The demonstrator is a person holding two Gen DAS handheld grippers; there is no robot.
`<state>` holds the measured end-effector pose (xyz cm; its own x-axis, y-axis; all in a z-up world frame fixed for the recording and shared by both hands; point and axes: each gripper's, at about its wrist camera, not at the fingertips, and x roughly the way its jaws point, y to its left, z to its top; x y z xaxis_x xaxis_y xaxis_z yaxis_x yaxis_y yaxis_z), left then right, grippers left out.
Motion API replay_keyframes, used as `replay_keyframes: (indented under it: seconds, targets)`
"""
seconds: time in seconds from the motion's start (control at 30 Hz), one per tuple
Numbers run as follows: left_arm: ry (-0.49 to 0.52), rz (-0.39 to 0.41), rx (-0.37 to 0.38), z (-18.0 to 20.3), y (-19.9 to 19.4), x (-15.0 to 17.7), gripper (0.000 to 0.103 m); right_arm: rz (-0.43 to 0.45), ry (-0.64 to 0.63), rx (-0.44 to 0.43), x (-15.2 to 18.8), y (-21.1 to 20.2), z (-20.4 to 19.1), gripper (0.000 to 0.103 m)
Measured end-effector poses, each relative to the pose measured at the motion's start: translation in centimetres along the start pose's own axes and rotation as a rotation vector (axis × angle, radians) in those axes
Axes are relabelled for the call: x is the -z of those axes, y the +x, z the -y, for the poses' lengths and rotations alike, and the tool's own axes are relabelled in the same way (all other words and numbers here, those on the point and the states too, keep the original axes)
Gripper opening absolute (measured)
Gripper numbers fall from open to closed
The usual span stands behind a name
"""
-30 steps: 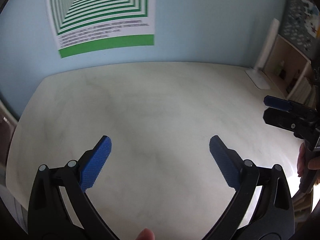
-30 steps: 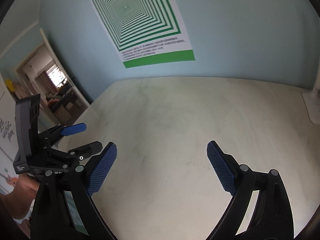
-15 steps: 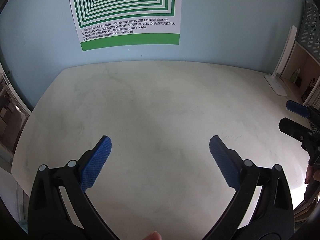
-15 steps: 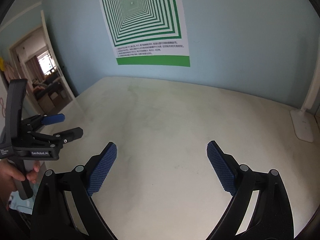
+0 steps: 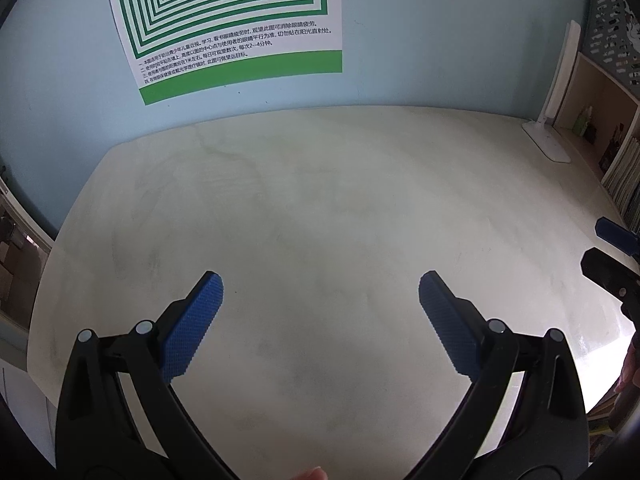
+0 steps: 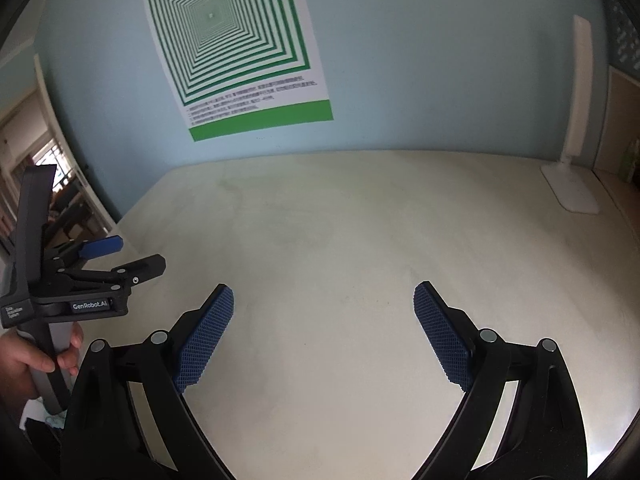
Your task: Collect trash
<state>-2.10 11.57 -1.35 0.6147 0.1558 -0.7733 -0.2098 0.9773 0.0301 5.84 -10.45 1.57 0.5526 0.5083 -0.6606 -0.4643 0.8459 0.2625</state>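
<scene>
Left gripper (image 5: 320, 286) held wide open, nothing gripped, right gripper (image 6: 324, 296) likewise, lamp (image 6: 576, 160) at two o'clock on table (image 6: 360, 220)

Left wrist view: sat behind the left tool (image 5: 320, 304), looked forward and down over the pale desk (image 5: 320, 208) toward the blue wall.
Right wrist view: sat behind the right tool (image 6: 324, 312), facing the same wall from just above the desk (image 6: 340, 220).
Shared: both took in the green-striped poster (image 5: 236, 24) (image 6: 240, 60), the white lamp (image 5: 556, 92) (image 6: 576, 128), and each other's tool at the frame edge.
</scene>
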Motion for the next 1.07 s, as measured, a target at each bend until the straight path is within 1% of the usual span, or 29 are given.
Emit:
replay_keyframes:
  seconds: [0.07, 0.2, 0.27, 0.47, 0.57, 1.07]
  targets:
    - [0.006, -0.008, -0.007, 0.1, 0.3, 0.0, 0.096, -0.004, 0.009, 0.018, 0.2, -0.2, 0.3, 0.091]
    - [0.003, -0.005, 0.004, 0.1, 0.7, 0.1, 0.096, -0.003, 0.007, 0.041, 0.1, -0.3, 0.5, 0.091]
    - [0.008, -0.007, -0.007, 0.3, 1.0, 0.2, 0.096, 0.001, 0.016, 0.049, 0.1, -0.3, 0.7, 0.091]
    - [0.003, 0.004, -0.03, 0.1, 1.4, 0.2, 0.096, 0.004, 0.024, 0.053, -0.2, 0.1, 0.7, 0.091]
    - [-0.014, -0.008, -0.024, -0.1, 1.9, 0.3, 0.096, -0.001, 0.022, 0.049, -0.4, 0.3, 0.7, 0.091]
    - [-0.019, -0.051, -0.036, 0.0, 3.2, 0.6, 0.096, -0.017, 0.006, 0.034, -0.9, 0.8, 0.8, 0.091]
